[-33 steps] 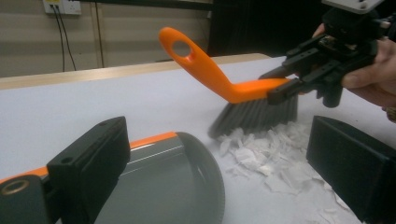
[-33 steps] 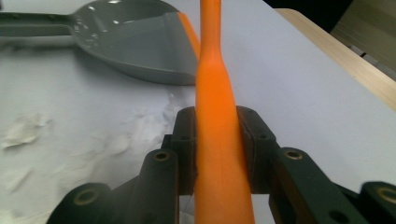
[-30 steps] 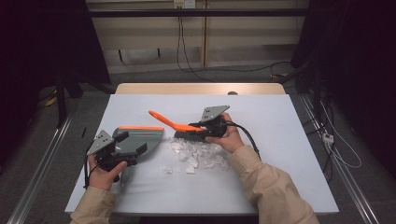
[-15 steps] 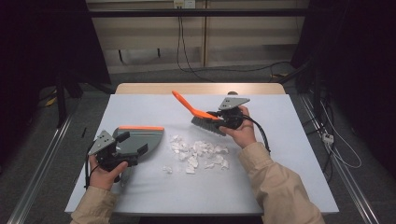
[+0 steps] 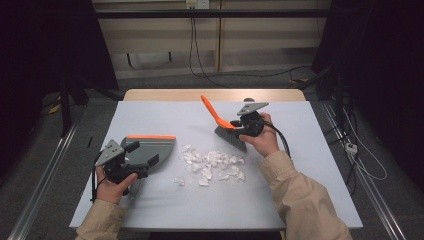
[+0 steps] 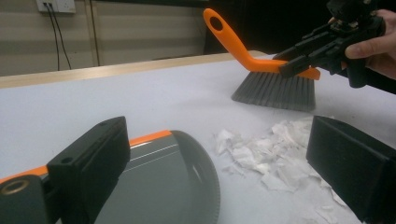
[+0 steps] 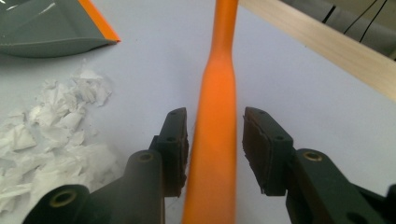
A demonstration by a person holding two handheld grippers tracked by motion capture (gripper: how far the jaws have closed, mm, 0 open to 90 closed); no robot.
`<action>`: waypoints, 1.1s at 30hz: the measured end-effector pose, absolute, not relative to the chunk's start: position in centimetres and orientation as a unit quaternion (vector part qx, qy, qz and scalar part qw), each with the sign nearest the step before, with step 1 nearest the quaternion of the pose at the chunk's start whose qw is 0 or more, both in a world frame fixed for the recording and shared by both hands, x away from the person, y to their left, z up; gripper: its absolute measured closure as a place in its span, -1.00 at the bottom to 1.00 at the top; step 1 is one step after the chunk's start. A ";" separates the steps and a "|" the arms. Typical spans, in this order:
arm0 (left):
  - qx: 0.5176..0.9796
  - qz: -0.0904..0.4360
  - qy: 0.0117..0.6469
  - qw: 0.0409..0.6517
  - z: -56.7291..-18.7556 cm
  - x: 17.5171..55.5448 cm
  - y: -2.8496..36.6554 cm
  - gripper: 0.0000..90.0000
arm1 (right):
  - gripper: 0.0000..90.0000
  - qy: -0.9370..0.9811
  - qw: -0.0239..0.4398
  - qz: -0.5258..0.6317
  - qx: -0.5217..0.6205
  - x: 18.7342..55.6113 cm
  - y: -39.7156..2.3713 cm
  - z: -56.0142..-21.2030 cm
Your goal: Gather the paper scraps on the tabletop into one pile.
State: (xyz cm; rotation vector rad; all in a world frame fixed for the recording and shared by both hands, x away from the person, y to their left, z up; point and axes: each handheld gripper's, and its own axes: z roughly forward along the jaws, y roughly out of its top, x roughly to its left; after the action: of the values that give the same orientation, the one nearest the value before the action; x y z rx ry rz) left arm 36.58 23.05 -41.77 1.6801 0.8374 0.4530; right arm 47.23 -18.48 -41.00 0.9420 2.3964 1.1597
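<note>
My right gripper [image 7: 212, 140], fingers just opening, slackly straddles the unbranded orange brush handle [image 7: 217, 107] beyond the paper scraps [image 5: 212, 162]; left gripper [image 6: 224, 177] gapes over the dustpan [image 5: 150, 149], counter's left.

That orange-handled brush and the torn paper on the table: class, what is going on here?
A person is sweeping up. The right tongs straddle the orange-handled grey-bristled brush; their jaws have just been opening, with a gap at one pad, and the bristles sit beside the pile of torn white paper scraps. The left tongs are at the grey dustpan with orange edge, which lies flat on the white table, its mouth toward the pile.
</note>
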 end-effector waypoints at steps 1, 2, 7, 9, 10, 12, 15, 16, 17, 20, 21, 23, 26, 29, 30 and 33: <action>0.716 0.193 0.356 0.569 -41.8 36.6 23.0 -0.87 | 0.40 0.837 0.159 0.403 0.336 47.3 -18.3 -40.8; 0.716 0.192 0.356 0.569 -41.8 36.6 23.0 -0.87 | 0.40 0.838 0.162 0.395 0.340 47.3 -18.1 -40.7; 0.716 0.192 0.354 0.570 -41.8 36.7 23.0 -0.87 | 0.57 0.848 0.169 0.357 0.355 47.6 -17.3 -40.6; 0.716 0.193 0.354 0.570 -41.8 36.7 23.0 -0.87 | 0.58 0.841 0.162 0.360 0.369 47.6 -17.2 -40.6; 0.716 0.192 0.354 0.570 -41.8 36.7 23.0 -0.87 | 0.58 0.840 0.159 0.358 0.376 47.6 -17.2 -40.6; 0.717 0.193 0.353 0.570 -41.8 36.7 23.0 -0.87 | 0.59 0.837 0.153 0.351 0.391 47.6 -17.2 -40.4; 0.717 0.192 0.353 0.569 -41.8 36.6 22.9 -0.87 | 0.60 0.829 0.156 0.344 0.412 47.6 -17.0 -40.3; 0.717 0.193 0.353 0.570 -41.8 36.6 23.0 -0.87 | 0.60 0.825 0.158 0.343 0.420 47.5 -16.9 -40.3; 0.716 0.193 0.354 0.570 -41.8 36.6 23.0 -0.87 | 0.60 0.824 0.158 0.345 0.422 47.5 -16.8 -40.3; 0.714 0.193 0.355 0.572 -41.7 36.6 23.0 -0.87 | 0.60 0.817 0.170 0.345 0.429 47.3 -16.6 -40.0; 0.714 0.193 0.355 0.572 -41.7 36.5 23.0 -0.87 | 0.60 0.814 0.176 0.350 0.428 47.2 -16.6 -39.9; 0.714 0.194 0.354 0.572 -41.7 36.5 23.0 -0.87 | 0.60 0.801 0.176 0.371 0.436 47.0 -16.8 -39.2; 0.714 0.195 0.354 0.571 -41.7 36.6 23.1 -0.87 | 0.60 0.786 0.173 0.392 0.446 46.5 -17.0 -38.0; 0.714 0.193 0.356 0.570 -41.7 36.5 23.0 -0.87 | 0.60 0.782 0.163 0.405 0.445 45.8 -17.0 -37.2; 0.716 0.194 0.355 0.569 -41.7 36.5 23.0 -0.87 | 0.60 0.779 0.159 0.411 0.446 45.6 -16.9 -37.1; 0.715 0.193 0.355 0.570 -41.7 36.5 23.0 -0.87 | 0.60 0.770 0.140 0.433 0.447 44.7 -16.7 -36.7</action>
State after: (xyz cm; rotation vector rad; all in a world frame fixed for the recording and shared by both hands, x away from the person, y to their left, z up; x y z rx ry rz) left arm 36.52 22.95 -41.73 1.6786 0.8328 0.4534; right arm 44.71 -16.69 -36.75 1.2920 2.2252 1.2496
